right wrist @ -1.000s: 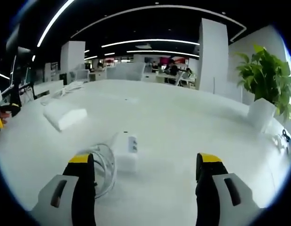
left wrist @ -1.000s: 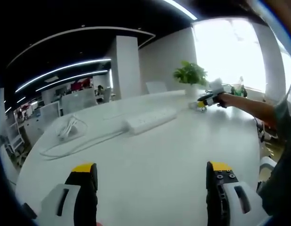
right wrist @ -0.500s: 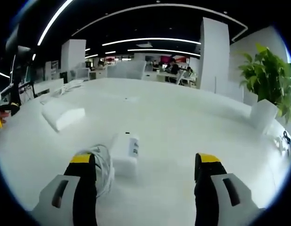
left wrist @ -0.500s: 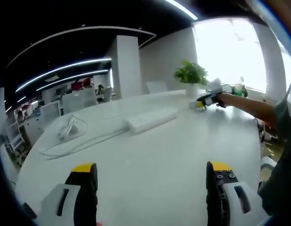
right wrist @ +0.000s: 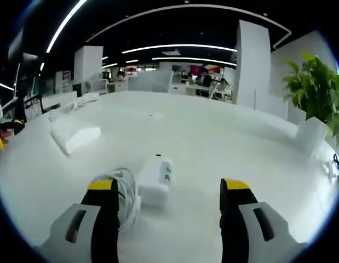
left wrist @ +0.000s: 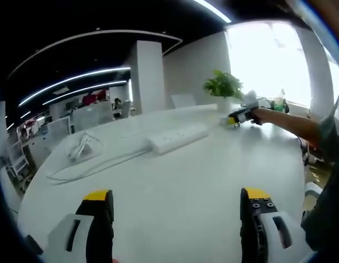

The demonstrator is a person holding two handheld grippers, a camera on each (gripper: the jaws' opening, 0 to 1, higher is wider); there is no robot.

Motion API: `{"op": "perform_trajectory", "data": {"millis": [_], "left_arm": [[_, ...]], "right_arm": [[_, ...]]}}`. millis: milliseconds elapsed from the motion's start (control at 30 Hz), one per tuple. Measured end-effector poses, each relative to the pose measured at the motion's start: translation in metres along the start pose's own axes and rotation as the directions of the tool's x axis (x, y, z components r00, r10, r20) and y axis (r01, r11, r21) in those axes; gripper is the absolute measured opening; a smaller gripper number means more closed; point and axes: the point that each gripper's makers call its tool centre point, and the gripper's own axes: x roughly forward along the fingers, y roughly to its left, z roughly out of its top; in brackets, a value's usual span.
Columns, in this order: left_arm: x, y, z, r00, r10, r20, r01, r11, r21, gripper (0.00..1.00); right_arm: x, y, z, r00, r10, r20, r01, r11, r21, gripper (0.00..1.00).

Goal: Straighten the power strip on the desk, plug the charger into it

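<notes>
The long white power strip (left wrist: pixel 177 137) lies slanted in the middle of the white desk (left wrist: pixel 202 181), its cable (left wrist: pixel 87 170) trailing left to a coil (left wrist: pixel 81 147). My left gripper (left wrist: pixel 177 204) hovers open over bare desk, well short of the strip. Far right, a person's arm holds my right gripper (left wrist: pixel 240 116) near the plant. In the right gripper view, the white charger brick (right wrist: pixel 154 178) lies with its coiled cable (right wrist: pixel 125 200) on the left. My right gripper (right wrist: pixel 168 189) is open, and the charger sits just ahead between the jaw tips, nearer the left one. The power strip (right wrist: pixel 76 135) lies farther left.
A potted plant (left wrist: pixel 223 87) stands at the desk's far side, close on the right in the right gripper view as the plant (right wrist: pixel 317 93). A white pillar (left wrist: pixel 147 76) and office desks lie behind. A sleeve (left wrist: pixel 322 219) is at the right edge.
The right gripper has come closer to the charger, which now sits lower between the jaws; the jaws stand slightly narrower. The left gripper view has barely shifted.
</notes>
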Motion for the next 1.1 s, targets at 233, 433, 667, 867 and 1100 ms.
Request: {"op": "perform_trajectory", "data": {"millis": [233, 433, 667, 867, 1100], "left_arm": [[-0.001, 0.001, 0.000, 1.000, 0.002, 0.000, -0.002, 1.000, 0.001, 0.99], [-0.002, 0.001, -0.002, 1.000, 0.004, -0.001, -0.004, 1.000, -0.001, 0.99], [-0.002, 0.001, -0.002, 1.000, 0.002, 0.004, -0.002, 1.000, -0.004, 0.99], [-0.003, 0.002, -0.003, 1.000, 0.009, 0.002, -0.009, 1.000, -0.003, 0.99], [-0.003, 0.003, -0.003, 1.000, 0.013, -0.003, -0.013, 1.000, 0.000, 0.99]], "right_arm": [[0.017, -0.010, 0.004, 0.999, -0.009, 0.040, 0.005, 0.996, 0.093, 0.26], [0.024, -0.012, 0.005, 1.000, 0.013, 0.027, -0.014, 0.999, 0.040, 0.22], [0.023, -0.023, 0.005, 1.000, -0.007, 0.029, 0.006, 0.999, 0.034, 0.21], [0.019, -0.021, 0.005, 1.000, -0.005, 0.029, 0.004, 1.000, 0.028, 0.20], [0.013, -0.015, 0.004, 1.000, -0.004, 0.029, 0.003, 1.000, 0.016, 0.20]]}}
